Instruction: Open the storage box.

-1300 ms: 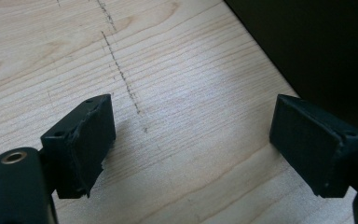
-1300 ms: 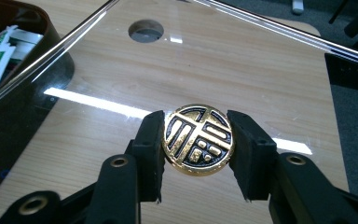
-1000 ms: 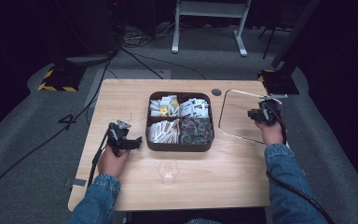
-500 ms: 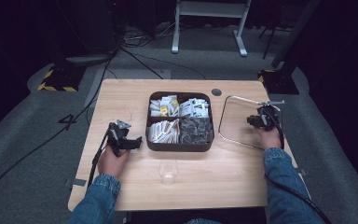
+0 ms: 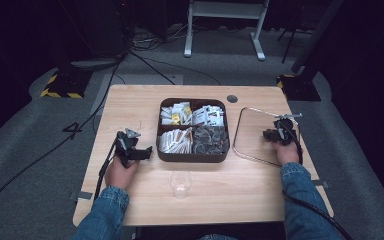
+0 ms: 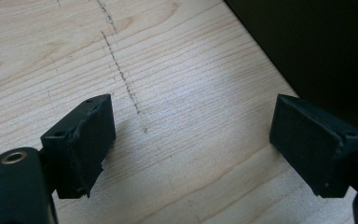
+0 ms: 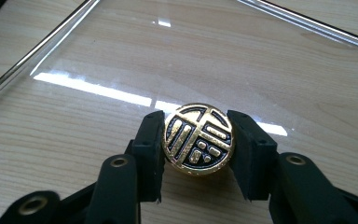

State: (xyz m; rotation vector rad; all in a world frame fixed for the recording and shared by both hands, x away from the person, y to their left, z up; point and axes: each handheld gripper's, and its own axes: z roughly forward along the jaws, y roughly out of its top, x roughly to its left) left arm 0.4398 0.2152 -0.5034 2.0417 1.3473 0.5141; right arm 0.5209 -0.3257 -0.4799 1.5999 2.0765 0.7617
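One gold coin [image 7: 198,138] sits pinched in my right tool [image 7: 198,144], right above the clear tray [image 7: 121,56]. My left tool [image 6: 191,140] is spread wide, empty, over the surface [image 6: 177,70].

Light wooden table [image 5: 130,107]; dark compartment tray [image 5: 192,155] centre; clear cup [image 5: 180,183] near front; clear metal-rimmed tray [image 5: 245,127] right.
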